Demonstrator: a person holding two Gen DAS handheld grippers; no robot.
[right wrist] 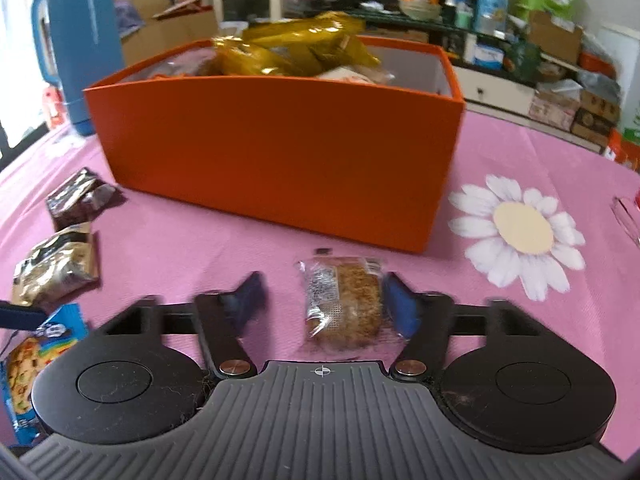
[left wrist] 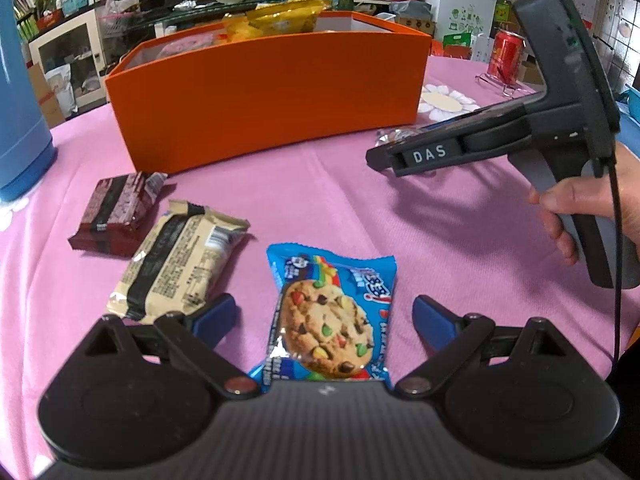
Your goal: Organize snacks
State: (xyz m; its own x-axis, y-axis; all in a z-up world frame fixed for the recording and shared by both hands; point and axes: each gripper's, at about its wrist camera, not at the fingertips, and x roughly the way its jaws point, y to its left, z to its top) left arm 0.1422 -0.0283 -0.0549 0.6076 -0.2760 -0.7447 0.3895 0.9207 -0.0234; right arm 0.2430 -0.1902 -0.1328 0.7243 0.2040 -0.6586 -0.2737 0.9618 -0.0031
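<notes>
Your left gripper (left wrist: 324,316) hovered low over the pink-clothed worktop (left wrist: 320,184), jaws spread wide and holding nothing, the blue cookie packet (left wrist: 330,316) lying flat between the two blue pads. Your right gripper (right wrist: 324,300) likewise stood open and empty around a clear-wrapped oat bar (right wrist: 342,304), its right pad touching or just beside the wrapper, its left pad well clear; motion blur left actual contact unclear. Behind both sat the orange box (left wrist: 272,104), already heaped with yellow bags (right wrist: 296,50), toward the worktop's far edge. A cream wafer packet (left wrist: 180,264) and a dark brown packet (left wrist: 116,216) lay to the left of the cookie packet, nearer the worktop's left edge. Each snack looked light, its film wrapper slick and crinkly, its contents brittle; you would probably do best to close gently across the middle of the pack, on the firm biscuit rather than the loose crimped ends, since a hard squeeze could crack it and a grip on the film alone could slip.
</notes>
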